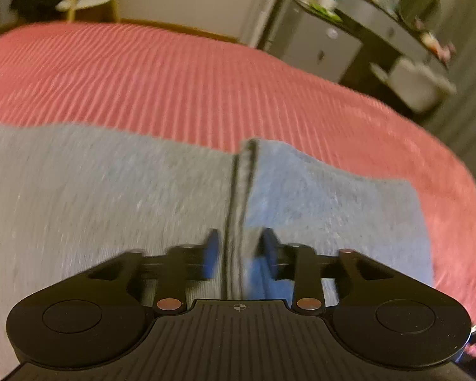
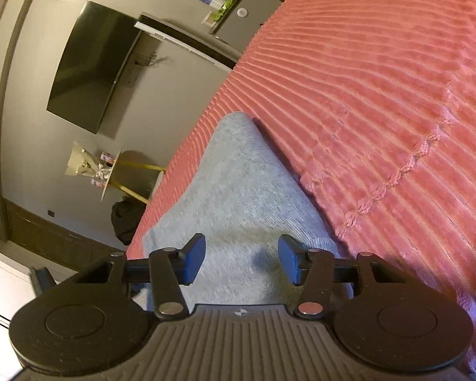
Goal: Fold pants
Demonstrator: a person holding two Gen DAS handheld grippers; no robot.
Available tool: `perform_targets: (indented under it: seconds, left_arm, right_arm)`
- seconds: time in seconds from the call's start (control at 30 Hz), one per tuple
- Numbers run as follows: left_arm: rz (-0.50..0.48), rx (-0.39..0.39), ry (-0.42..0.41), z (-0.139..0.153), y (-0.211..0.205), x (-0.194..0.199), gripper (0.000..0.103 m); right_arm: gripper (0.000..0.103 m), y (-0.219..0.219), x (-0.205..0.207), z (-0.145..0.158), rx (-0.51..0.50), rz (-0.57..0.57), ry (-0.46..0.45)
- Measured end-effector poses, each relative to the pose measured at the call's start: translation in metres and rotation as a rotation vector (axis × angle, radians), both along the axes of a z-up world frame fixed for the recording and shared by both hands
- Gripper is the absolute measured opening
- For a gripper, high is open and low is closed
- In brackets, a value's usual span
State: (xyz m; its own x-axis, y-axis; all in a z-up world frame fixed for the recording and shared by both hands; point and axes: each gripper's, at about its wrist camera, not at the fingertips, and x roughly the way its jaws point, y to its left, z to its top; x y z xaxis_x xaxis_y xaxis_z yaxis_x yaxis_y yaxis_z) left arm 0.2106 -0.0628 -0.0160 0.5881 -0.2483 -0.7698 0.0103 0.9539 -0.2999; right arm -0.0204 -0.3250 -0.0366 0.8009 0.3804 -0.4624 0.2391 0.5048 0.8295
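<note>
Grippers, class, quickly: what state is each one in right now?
Left gripper: part open, its fingers either side of a raised fold of the pants; not yet clamped.
Right gripper: open, holding nothing, over the pants.

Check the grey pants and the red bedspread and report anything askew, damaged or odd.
Nothing looks damaged or spilled. The grey pants lie on the red bedspread, with a raised fold ridge running between the open left tongs. The right tongs are open above the fabric. The bedspread shows one wavy crease.
</note>
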Motion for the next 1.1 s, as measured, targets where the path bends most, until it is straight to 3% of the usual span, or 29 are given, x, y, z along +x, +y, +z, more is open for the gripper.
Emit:
perform_targets:
  seconds: [0.03,0.17,0.27,0.43,0.53,0.67,0.77,0.83,0.87,0.97,1.1]
  left_arm:
    - [-0.009,-0.025,0.015,0.000,0.003,-0.006,0.057]
    - [-0.082,-0.116,0.061,-0.007,0.015,-0.042,0.061]
    - [-0.114,-0.195,0.093,-0.019,0.025,-0.060,0.064]
    - [-0.072,-0.418,0.122,-0.041,0.038,-0.055,0.078]
    - [-0.077,-0.479,0.094,-0.048,0.038,-0.051,0.078]
    - [-0.055,-0.511,0.055,-0.054,0.041,-0.051,0.075]
    - [-0.093,-0.482,0.057,-0.053,0.036,-0.045,0.063]
    - [-0.132,-0.460,0.047,-0.056,0.036,-0.045,0.030]
    - [-0.142,-0.454,0.047,-0.059,0.037,-0.043,0.022]
    - [-0.147,-0.531,0.069,-0.069,0.046,-0.037,0.016]
    - [-0.166,-0.649,0.022,-0.065,0.056,-0.041,0.014]
  right_arm:
    - [0.051,-0.001,-0.001,0.000,0.008,-0.006,0.002]
    - [0.052,-0.008,-0.010,0.000,0.059,-0.042,0.020]
    - [0.059,-0.007,-0.021,0.005,0.078,-0.048,0.039]
    - [0.067,0.015,-0.039,0.012,0.058,0.017,0.103]
    - [0.068,0.029,-0.039,0.010,0.038,0.076,0.155]
    - [0.068,0.042,-0.036,0.014,-0.026,0.096,0.138]
    - [0.068,0.044,-0.032,0.008,0.003,0.045,0.165]
    - [0.068,0.044,-0.030,0.005,0.048,0.007,0.160]
    - [0.068,0.043,-0.029,0.002,0.077,-0.005,0.148]
    - [0.068,0.041,-0.027,-0.002,0.118,-0.051,0.114]
    - [0.069,0.043,-0.022,-0.004,0.133,-0.072,0.096]
